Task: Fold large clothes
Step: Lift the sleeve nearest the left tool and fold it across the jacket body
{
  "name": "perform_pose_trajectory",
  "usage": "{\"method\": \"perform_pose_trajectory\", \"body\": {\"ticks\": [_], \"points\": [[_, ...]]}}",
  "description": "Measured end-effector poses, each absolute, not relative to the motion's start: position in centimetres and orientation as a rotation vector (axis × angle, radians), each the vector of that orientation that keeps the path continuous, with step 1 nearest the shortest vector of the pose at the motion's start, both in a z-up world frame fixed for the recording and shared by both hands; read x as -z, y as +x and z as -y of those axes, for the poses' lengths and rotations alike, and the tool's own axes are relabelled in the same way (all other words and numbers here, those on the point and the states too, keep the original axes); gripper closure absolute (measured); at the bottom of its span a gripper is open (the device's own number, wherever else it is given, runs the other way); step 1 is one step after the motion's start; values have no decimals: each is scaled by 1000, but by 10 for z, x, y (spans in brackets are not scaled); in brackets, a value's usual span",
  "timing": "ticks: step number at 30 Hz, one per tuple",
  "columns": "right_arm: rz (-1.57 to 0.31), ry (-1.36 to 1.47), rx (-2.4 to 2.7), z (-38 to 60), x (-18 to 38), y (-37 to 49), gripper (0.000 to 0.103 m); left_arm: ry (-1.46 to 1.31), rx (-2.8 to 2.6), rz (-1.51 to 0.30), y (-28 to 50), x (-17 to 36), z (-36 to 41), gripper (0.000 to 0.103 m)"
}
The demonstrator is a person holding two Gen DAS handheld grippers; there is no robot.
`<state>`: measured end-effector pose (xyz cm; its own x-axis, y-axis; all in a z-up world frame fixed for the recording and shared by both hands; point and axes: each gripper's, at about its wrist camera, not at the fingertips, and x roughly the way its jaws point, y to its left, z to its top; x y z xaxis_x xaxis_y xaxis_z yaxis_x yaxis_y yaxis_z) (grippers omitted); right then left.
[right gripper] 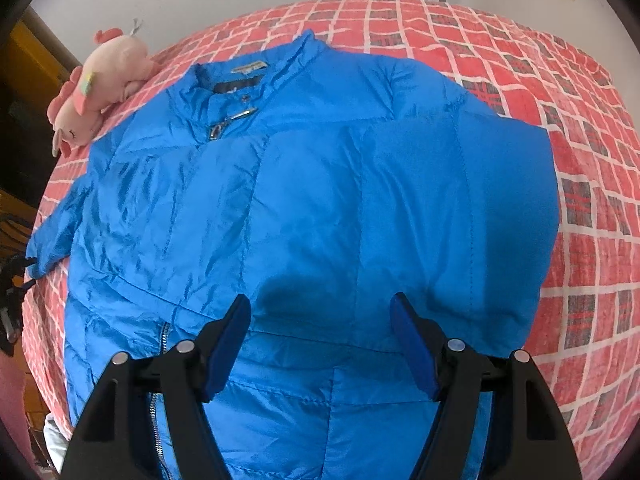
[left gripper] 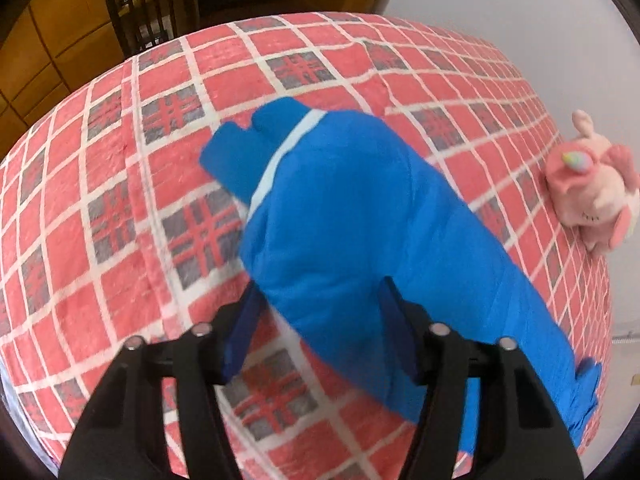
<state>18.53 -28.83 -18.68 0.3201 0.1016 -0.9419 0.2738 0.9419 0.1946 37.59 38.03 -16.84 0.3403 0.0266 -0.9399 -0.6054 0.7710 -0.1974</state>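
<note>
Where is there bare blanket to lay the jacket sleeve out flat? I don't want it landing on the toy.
Bare plaid blanket lies right of the blue jacket, out to the bed's edge, and beyond the collar toward the wall. It is crowded on the collar's left side, where the pink plush toy touches the jacket's shoulder.

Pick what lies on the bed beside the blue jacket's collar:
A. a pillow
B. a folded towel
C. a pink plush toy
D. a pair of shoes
C: in the right wrist view a pink plush toy lies on the plaid bedspread next to the jacket collar.
</note>
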Motion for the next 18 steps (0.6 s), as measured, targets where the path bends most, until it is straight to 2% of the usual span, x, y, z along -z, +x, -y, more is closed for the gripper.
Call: {"method": "perform_pose_trajectory", "body": {"ticks": [4, 7, 14, 18], "points": [[-1243, 347, 117, 289, 187, 185, 37, -581, -447, -1135, 379, 163, -380, 79], [-1235, 361, 110, 292, 184, 182, 44, -523, -450, -1086, 374, 146, -367, 91], [-1213, 357, 103, 293, 174, 175, 45, -392, -328, -903, 356, 79, -305, 95], [-1201, 364, 96, 295, 169, 171, 45, -359, -243, -859, 348, 51, -262, 95]]}}
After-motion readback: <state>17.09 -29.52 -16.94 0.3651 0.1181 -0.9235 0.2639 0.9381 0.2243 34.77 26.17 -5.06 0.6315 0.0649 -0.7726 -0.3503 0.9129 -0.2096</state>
